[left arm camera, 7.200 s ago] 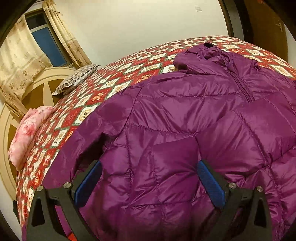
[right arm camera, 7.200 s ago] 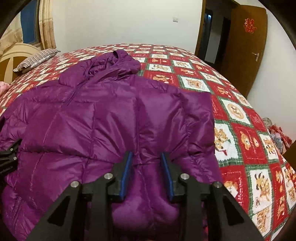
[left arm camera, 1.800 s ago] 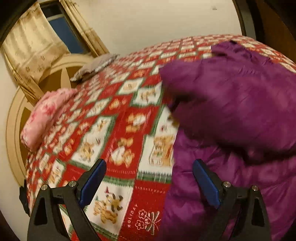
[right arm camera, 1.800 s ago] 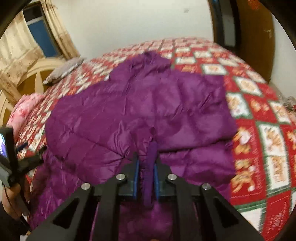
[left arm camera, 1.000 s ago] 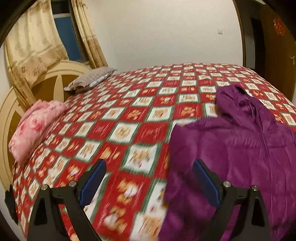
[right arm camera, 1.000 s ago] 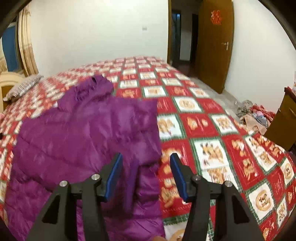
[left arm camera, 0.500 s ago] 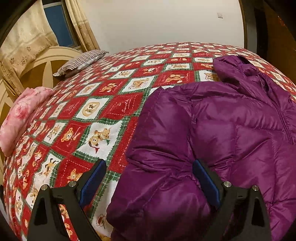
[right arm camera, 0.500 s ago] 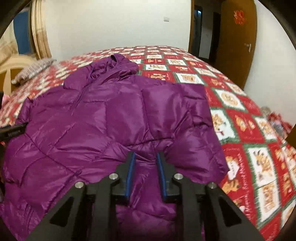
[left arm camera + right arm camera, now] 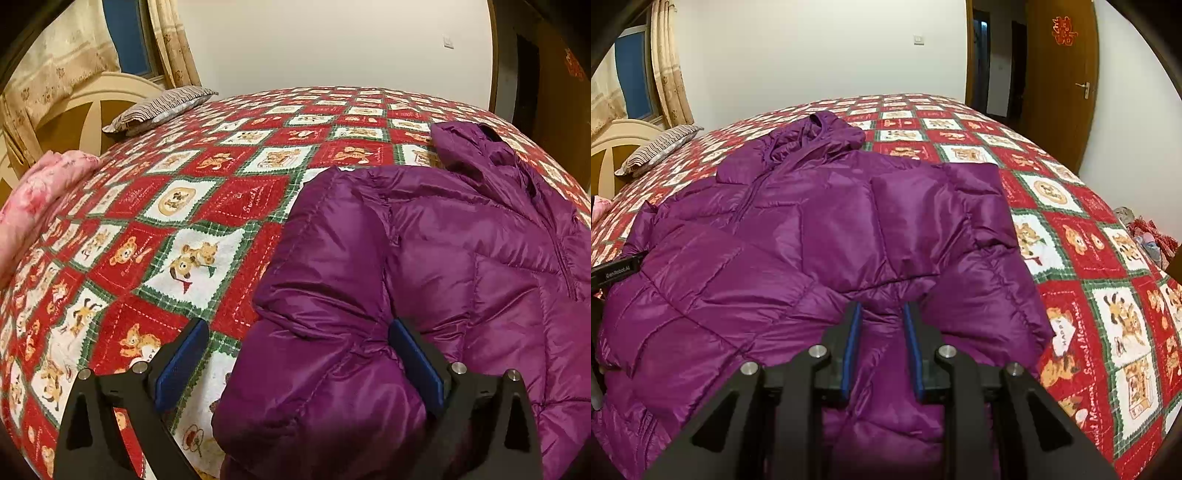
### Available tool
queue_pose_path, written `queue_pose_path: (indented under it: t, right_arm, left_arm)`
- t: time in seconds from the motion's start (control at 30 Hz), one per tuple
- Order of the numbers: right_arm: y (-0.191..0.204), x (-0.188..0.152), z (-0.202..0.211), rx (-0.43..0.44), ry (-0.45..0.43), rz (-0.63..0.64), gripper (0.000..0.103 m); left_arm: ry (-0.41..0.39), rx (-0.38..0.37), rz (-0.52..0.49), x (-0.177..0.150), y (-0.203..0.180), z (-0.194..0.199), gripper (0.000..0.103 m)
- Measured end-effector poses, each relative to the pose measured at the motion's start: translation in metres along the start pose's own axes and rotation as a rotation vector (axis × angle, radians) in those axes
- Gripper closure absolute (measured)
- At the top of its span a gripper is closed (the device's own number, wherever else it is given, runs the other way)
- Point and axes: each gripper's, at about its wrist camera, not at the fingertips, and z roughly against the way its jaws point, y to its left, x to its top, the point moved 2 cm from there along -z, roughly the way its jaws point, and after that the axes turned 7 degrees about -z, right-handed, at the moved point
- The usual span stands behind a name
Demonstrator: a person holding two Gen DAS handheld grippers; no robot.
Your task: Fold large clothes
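Since a second ago both grippers have dropped onto the jacket (image 9: 820, 236), and the right gripper (image 9: 881, 332) has just been closing, now pinching a fold near the hem. The left gripper (image 9: 295, 354) gapes wide, its right pad against the folded sleeve. It should clamp before lifting, and both should lift evenly. Glossy, quilted and purple, the jacket lies on the bed (image 9: 207, 206), hood at 12 o'clock.

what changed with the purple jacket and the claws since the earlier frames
Both sleeves of the purple quilted puffer jacket have been folded in over its front. The right claw let go of it, then its jaws closed again on a fold near the hem. The left claw stays open, now straddling the jacket's edge. The jacket still lies on the red bear-print bedspread.
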Motion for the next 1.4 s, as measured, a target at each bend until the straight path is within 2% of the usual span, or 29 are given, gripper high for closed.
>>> queue_pose_path:
  t: [0.33, 0.43, 0.47, 0.5, 0.57, 0.63, 0.73, 0.8, 0.87, 0.93, 1.0, 1.07, 1.2, 1.3, 1.4]
  right_arm:
    - [0.0, 0.0, 0.0, -0.004, 0.0, 0.004, 0.077]
    - [-0.003, 0.003, 0.003, 0.018, 0.012, -0.005, 0.076]
    - [-0.006, 0.005, 0.007, 0.028, 0.015, -0.012, 0.074]
    - [-0.011, 0.01, 0.018, 0.036, -0.005, -0.036, 0.071]
    - [-0.023, 0.024, 0.043, 0.037, -0.097, -0.108, 0.065]
    - [-0.031, 0.047, 0.057, 0.024, -0.153, -0.163, 0.065]
    - [-0.033, 0.084, 0.05, -0.002, -0.172, -0.199, 0.065]
    - [-0.034, 0.103, 0.025, -0.033, -0.148, -0.197, 0.065]
    - [-0.033, 0.105, -0.003, -0.058, -0.103, -0.174, 0.065]
    - [-0.032, 0.097, -0.027, -0.071, -0.072, -0.153, 0.065]
    - [-0.037, 0.078, -0.053, -0.085, 0.007, -0.148, 0.065]
    - [-0.04, 0.071, -0.056, -0.071, 0.027, -0.162, 0.065]
    - [-0.038, 0.071, -0.059, -0.064, 0.026, -0.148, 0.058]
    - [-0.034, 0.068, -0.058, -0.081, 0.023, -0.131, 0.056]
    - [-0.033, 0.067, -0.06, -0.084, 0.027, -0.127, 0.056]
  left_arm:
    - [0.018, 0.0, -0.007, 0.002, 0.0, 0.0, 0.004]
    - [0.048, 0.009, 0.018, 0.009, 0.012, 0.018, 0.004]
    - [0.023, -0.009, 0.042, 0.014, 0.018, 0.032, 0.004]
    - [-0.016, -0.034, 0.066, 0.02, 0.025, 0.044, 0.004]
    - [-0.088, -0.056, 0.093, 0.034, 0.035, 0.061, 0.004]
    - [-0.111, -0.023, 0.094, 0.054, 0.04, 0.061, 0.004]
    - [-0.097, 0.043, 0.104, 0.074, 0.038, 0.04, 0.004]
    - [-0.066, 0.052, 0.105, 0.079, 0.033, 0.024, 0.004]
    - [-0.027, 0.073, 0.094, 0.075, 0.022, 0.003, 0.004]
    - [0.019, 0.071, 0.064, 0.066, 0.01, -0.017, 0.004]
    - [0.072, 0.039, 0.013, 0.047, -0.007, -0.041, 0.003]
    - [0.019, 0.064, 0.017, 0.047, -0.007, -0.031, 0.003]
    - [0.028, 0.056, 0.019, 0.046, -0.006, -0.032, 0.003]
    - [0.033, 0.02, 0.05, 0.044, 0.0, -0.033, 0.002]
    - [0.035, 0.017, 0.054, 0.044, -0.001, -0.037, 0.002]
